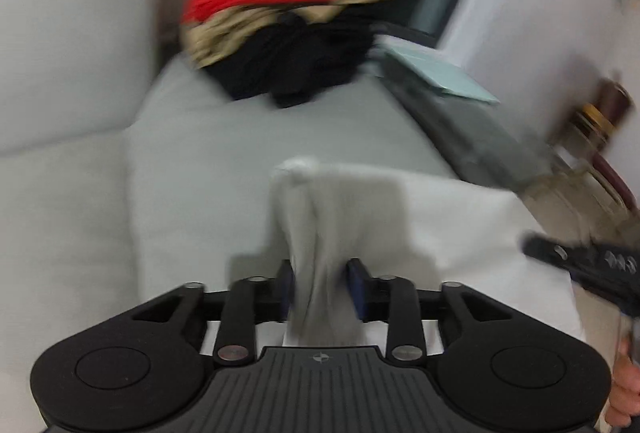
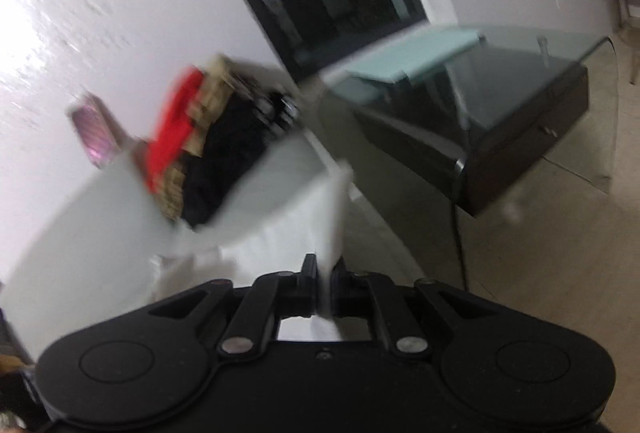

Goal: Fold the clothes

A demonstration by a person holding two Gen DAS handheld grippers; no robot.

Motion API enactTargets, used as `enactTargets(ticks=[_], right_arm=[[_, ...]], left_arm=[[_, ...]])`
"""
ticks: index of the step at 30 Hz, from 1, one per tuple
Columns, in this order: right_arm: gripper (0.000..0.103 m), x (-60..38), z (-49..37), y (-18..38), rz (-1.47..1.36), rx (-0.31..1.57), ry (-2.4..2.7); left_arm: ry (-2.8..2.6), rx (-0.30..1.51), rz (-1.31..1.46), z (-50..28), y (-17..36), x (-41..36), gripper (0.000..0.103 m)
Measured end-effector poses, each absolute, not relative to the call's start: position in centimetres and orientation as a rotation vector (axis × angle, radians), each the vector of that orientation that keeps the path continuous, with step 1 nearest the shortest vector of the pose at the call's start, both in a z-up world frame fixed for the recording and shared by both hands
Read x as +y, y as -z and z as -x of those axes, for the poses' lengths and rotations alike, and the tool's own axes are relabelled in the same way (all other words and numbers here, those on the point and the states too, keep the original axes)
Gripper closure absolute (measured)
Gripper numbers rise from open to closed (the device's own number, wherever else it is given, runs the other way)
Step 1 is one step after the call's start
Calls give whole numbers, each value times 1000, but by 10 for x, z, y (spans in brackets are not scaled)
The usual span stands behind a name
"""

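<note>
Two hand-held grippers carry a white garment (image 1: 452, 229) over a grey sofa (image 1: 76, 101): low in the left wrist view the left gripper (image 1: 323, 283) has a bunched fold between narrowly parted jaws, and the right gripper (image 2: 325, 275) has a thin edge between nearly closed ones. Blur hides whether either pair presses. Loose, the cloth could slip free and crumple, short of the folded pile (image 1: 288, 21) at upper centre

One white garment (image 1: 440, 225), one pile of clothes (image 1: 288, 21) in three colours — red, tan, black — one grey sofa (image 1: 72, 81), one glass table (image 2: 520, 81) and two grippers — left gripper (image 1: 320, 283), right gripper (image 2: 325, 273).
</note>
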State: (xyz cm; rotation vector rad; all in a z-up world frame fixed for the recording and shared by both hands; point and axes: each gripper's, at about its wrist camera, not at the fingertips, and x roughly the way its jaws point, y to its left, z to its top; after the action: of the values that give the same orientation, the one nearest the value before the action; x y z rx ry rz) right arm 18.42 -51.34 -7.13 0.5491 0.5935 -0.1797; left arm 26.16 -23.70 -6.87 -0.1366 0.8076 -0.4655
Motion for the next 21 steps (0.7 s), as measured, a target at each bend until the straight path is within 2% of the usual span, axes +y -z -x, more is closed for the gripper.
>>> enactTargets(ticks=[2, 3, 4, 6, 8, 10, 12, 14, 19, 21], right_arm=[[79, -519, -175, 72, -570, 601, 204], [70, -522, -163, 68, -574, 574, 201], [63, -523, -152, 64, -566, 552, 200], [62, -518, -131, 53, -541, 526, 190], [66, -507, -115, 45, -512, 525, 144], [96, -488, -112, 45, -446, 584, 72], [96, -471, -112, 51, -373, 658, 45], [96, -461, -110, 60, -302, 738, 64], [95, -470, -55, 66, -304, 834, 122], [92, -471, -35, 58, -305, 831, 131]], left_arm=[[427, 789, 141, -253, 65, -219, 74], [417, 772, 127, -245, 61, -210, 78], [410, 755, 112, -237, 57, -202, 78], [452, 729, 81, -220, 51, -199, 85], [510, 716, 29, -204, 49, -215, 87], [559, 710, -37, -192, 51, -236, 87], [555, 757, -145, -181, 67, -256, 80], [550, 802, -247, -171, 81, -274, 80], [568, 887, -238, -141, 77, -238, 80], [582, 847, -228, -131, 68, -226, 81]])
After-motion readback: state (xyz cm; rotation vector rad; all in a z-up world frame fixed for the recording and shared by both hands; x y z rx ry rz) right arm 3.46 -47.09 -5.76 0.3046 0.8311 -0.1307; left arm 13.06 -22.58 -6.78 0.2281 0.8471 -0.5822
